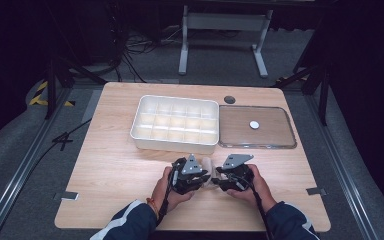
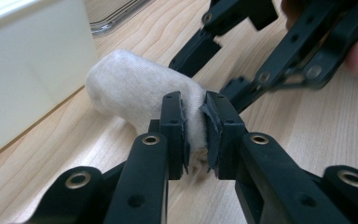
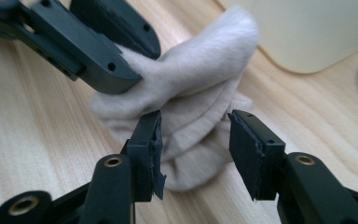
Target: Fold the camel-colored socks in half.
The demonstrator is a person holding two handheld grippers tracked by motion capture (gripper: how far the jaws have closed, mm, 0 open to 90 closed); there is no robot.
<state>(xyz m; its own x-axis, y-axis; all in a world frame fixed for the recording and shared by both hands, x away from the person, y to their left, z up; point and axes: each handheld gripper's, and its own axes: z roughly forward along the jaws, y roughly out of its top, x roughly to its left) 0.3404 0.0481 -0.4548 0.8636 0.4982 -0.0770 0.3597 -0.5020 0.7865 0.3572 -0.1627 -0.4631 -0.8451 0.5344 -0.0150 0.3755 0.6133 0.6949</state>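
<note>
A rolled cream-white cotton sock (image 2: 140, 95) lay on the pale wooden table (image 1: 110, 170), just in front of the white plastic compartment box (image 1: 175, 124). The left gripper (image 2: 196, 133) pinched a fold of it tight — the right gripper (image 3: 193, 149) stood partly open, its jaws straddling the sock's other end without pressing.

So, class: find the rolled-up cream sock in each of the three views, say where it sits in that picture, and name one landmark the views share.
High view: the sock lies low centre, between the left gripper and right gripper.
Left gripper view: centre, pinched between that gripper's jaws, right gripper beyond.
Right gripper view: centre, between open jaws, pads apart from it.
Shared landmark: the white divided box, behind the sock.
</note>
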